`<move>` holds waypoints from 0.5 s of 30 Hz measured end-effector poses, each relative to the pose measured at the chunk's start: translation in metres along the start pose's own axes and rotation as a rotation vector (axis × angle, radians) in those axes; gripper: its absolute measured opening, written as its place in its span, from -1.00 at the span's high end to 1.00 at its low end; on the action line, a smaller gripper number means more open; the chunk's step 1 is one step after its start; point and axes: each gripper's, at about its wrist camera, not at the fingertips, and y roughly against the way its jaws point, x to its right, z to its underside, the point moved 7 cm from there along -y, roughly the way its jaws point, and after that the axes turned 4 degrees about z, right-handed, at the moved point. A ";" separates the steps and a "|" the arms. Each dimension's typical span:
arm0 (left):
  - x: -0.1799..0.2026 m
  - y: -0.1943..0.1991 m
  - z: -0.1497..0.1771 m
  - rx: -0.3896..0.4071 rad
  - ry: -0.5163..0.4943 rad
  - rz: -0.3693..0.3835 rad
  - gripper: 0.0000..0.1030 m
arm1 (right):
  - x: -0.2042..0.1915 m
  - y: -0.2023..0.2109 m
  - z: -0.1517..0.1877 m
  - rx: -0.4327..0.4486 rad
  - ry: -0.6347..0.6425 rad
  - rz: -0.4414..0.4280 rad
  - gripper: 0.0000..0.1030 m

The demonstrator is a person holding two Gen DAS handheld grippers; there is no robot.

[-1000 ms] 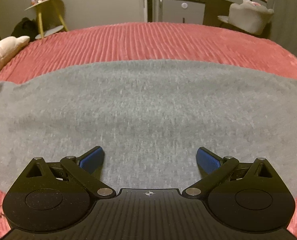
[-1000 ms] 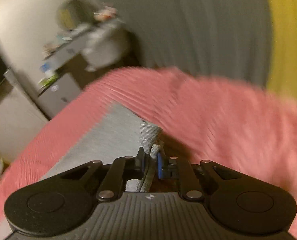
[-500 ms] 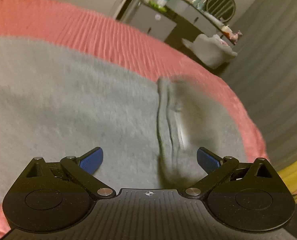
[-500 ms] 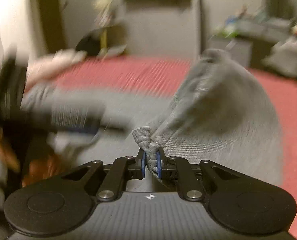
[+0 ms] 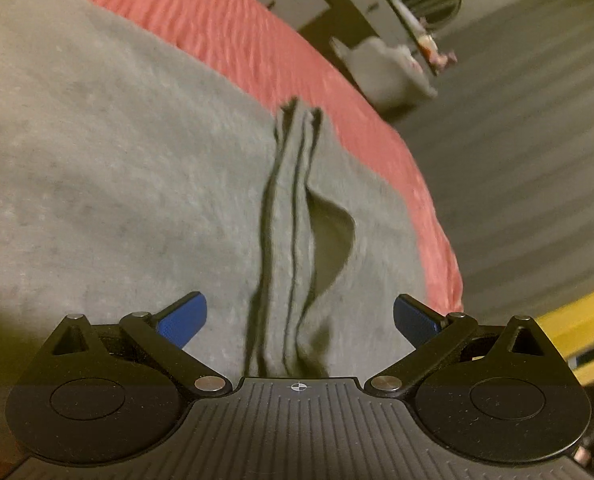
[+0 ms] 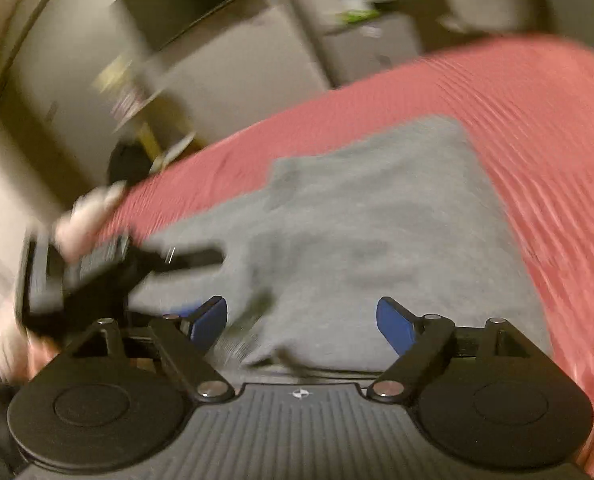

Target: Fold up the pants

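On the red bed (image 5: 233, 20), my right gripper (image 6: 301, 320) is opening, having just dropped the pants (image 5: 117, 184) folded; left gripper (image 5: 299, 316) spread, empty.

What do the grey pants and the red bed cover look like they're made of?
The grey pants look like soft cotton jersey or sweatshirt knit: matte, heathered, folding in limp layered edges. The red bed cover looks like plush ribbed fabric, perhaps corduroy-style fleece: close parallel ridges with a slight sheen. Neither fibre can be confirmed by sight.
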 end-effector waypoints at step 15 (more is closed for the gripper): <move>0.004 -0.037 -0.003 -0.037 0.043 0.065 0.72 | 0.023 -0.014 0.005 -0.031 -0.197 -0.068 -0.23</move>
